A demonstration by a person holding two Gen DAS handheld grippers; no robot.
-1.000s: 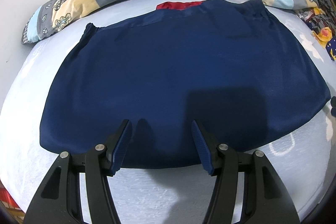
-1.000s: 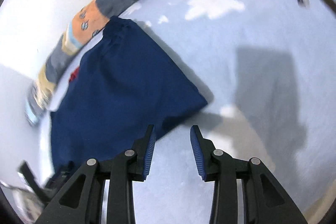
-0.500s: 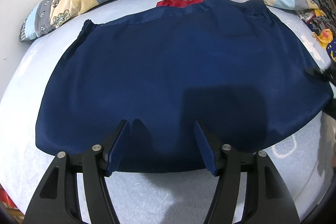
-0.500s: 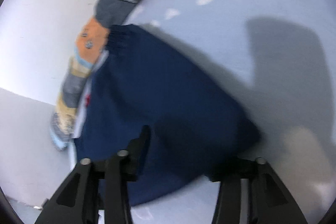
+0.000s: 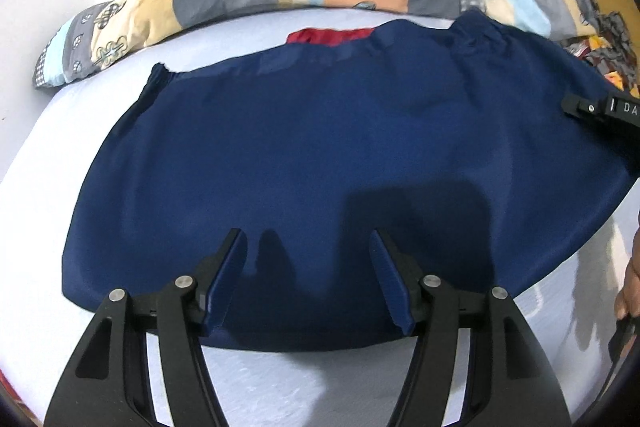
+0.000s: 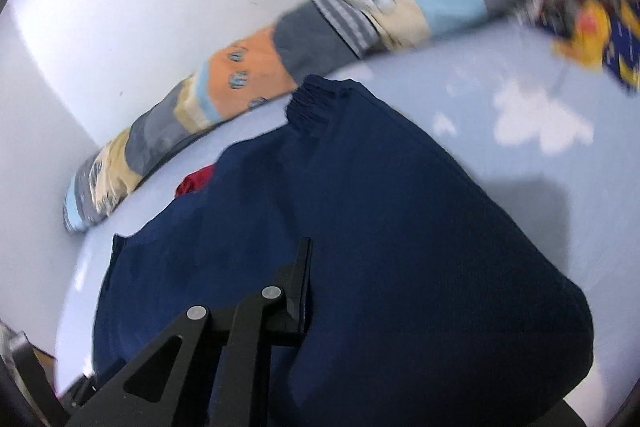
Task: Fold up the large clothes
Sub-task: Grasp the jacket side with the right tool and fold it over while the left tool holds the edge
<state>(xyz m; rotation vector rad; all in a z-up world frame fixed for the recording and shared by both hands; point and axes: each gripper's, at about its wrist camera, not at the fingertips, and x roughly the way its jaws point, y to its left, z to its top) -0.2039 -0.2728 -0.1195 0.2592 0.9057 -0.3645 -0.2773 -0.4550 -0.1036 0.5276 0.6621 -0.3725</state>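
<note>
My right claw (image 6: 308,291), its jaws having just closed, grips the right edge of the navy garment (image 5: 320,167) spread across the frame's centre on the bed sheet (image 5: 52,155) to begin the fold, while my left claw (image 5: 308,279) hovers open over the lower hem.

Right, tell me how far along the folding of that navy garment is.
Done: the navy garment lies spread flat on the bed sheet. In hand: the right gripper has just been closing on its edge, cloth bunched over one finger; the left gripper hangs open above the near hem. Left: every fold.
</note>
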